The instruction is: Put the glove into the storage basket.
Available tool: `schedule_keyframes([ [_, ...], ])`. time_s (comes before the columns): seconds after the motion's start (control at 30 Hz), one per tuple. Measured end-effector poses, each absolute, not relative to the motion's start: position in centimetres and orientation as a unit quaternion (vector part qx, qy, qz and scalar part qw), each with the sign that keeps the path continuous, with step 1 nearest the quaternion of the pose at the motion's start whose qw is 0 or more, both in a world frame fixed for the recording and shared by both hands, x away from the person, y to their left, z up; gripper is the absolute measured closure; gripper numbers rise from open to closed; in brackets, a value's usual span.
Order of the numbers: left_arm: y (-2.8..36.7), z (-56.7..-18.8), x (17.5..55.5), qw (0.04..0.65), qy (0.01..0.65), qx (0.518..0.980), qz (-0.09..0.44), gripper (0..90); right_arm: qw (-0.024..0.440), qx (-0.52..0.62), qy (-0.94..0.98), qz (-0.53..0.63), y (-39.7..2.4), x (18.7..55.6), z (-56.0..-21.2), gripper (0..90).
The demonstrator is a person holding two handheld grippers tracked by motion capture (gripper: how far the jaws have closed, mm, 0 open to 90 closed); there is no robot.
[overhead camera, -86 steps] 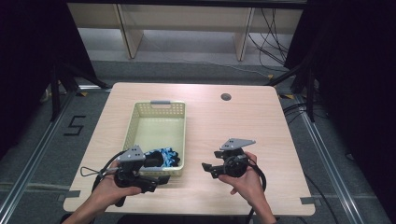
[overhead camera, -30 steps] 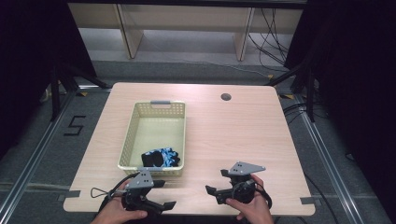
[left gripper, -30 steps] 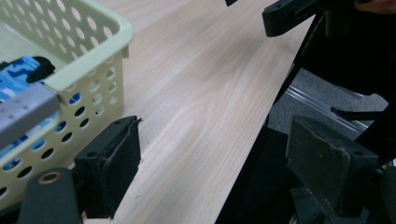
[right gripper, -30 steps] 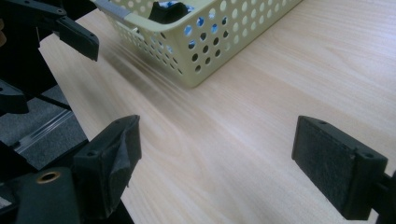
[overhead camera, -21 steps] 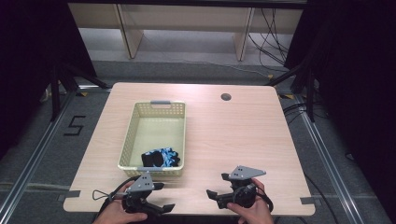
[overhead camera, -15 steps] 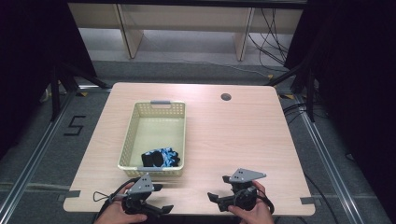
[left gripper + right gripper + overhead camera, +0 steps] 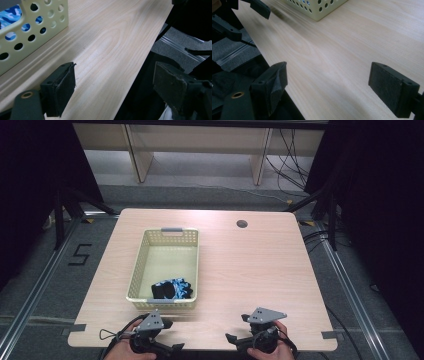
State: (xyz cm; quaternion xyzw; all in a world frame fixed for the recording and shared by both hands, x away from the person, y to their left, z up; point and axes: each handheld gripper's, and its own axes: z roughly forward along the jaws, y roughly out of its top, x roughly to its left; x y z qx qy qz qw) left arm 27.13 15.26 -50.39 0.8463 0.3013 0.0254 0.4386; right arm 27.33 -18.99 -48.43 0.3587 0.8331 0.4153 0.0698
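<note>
Your left gripper (image 7: 170, 349) and right gripper (image 7: 234, 338) both gape empty at the table's near edge, while the gloves (image 7: 172, 289) lie in the basket's (image 7: 165, 234) near end, at twelve o'clock from your nearer left one.

The only writing I can read is a black number 5 (image 7: 80, 255) marked on the grey floor (image 7: 45, 285) to the left of my table (image 7: 260, 270).

Right claw (image 7: 327, 87) gapes over bare table (image 7: 342, 50).
</note>
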Motion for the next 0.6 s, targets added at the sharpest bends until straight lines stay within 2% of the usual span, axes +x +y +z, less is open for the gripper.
schedule_keyframes([
  [0.6, 15.31, -50.61, 27.22, 0.434, 0.298, 0.849, 0.031, 18.2, 0.081, 0.362, 0.838, 0.401, -19.31, 27.16, -48.86, 16.8],
])
